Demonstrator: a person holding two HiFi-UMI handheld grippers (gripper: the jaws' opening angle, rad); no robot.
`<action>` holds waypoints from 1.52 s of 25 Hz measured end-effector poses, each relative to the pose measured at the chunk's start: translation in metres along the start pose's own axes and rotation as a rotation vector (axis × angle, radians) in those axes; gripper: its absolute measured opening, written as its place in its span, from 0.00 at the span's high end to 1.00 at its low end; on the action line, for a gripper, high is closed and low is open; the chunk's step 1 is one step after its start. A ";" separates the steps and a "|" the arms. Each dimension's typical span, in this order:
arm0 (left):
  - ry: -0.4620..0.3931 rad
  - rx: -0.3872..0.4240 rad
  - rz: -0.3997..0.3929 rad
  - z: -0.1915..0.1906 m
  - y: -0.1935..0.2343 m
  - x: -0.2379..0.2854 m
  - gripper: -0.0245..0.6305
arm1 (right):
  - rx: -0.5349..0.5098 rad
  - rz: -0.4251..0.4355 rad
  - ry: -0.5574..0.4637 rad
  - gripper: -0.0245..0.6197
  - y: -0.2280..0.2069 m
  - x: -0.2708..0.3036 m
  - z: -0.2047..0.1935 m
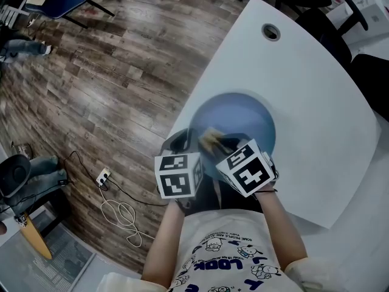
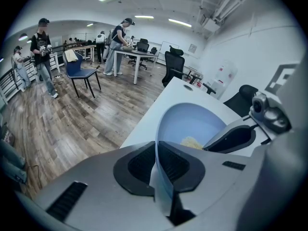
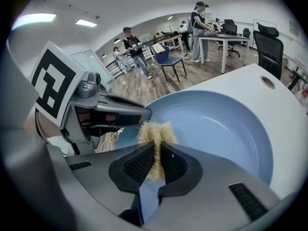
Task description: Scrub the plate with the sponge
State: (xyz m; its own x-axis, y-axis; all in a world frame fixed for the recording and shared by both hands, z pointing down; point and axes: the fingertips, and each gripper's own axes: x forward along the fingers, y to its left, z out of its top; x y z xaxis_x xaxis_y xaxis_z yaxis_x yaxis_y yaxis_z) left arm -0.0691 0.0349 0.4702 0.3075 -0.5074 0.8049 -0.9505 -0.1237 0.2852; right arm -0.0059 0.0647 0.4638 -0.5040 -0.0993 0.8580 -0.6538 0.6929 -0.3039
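Right gripper view: the right gripper [image 3: 155, 163] has its jaws pinched almost together on the sponge [image 3: 157, 133]. This soft, fibrous tuft splays just past the tips, against the plate [image 3: 221, 129]. It likely squashes easily, so a deep pinch suits it. The left gripper [image 2: 161, 172] has its jaws clamped on the plate's near rim. The plate looks stiff, smooth and probably slippery. Beyond lies the white counter [image 3: 250, 78].
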 end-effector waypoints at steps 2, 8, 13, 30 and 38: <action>0.001 0.000 -0.001 0.001 0.000 0.000 0.92 | 0.004 0.003 0.010 0.89 0.001 -0.002 -0.004; 0.004 0.000 -0.011 0.002 -0.001 0.000 0.92 | 0.001 0.007 0.017 0.89 0.002 -0.005 -0.011; 0.007 0.004 -0.014 0.001 -0.001 -0.001 0.92 | 0.007 0.008 0.043 0.89 0.002 -0.010 -0.020; 0.014 0.016 -0.018 0.000 -0.001 -0.001 0.92 | 0.088 -0.007 0.022 0.89 -0.017 -0.024 -0.035; 0.016 0.017 -0.017 0.000 -0.002 0.000 0.92 | 0.124 -0.050 0.005 0.89 -0.034 -0.032 -0.039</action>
State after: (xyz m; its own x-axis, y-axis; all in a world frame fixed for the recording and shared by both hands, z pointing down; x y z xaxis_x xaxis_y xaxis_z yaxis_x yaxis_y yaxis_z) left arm -0.0676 0.0352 0.4696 0.3246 -0.4910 0.8084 -0.9456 -0.1473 0.2902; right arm 0.0540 0.0724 0.4626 -0.4665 -0.1272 0.8753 -0.7426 0.5939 -0.3095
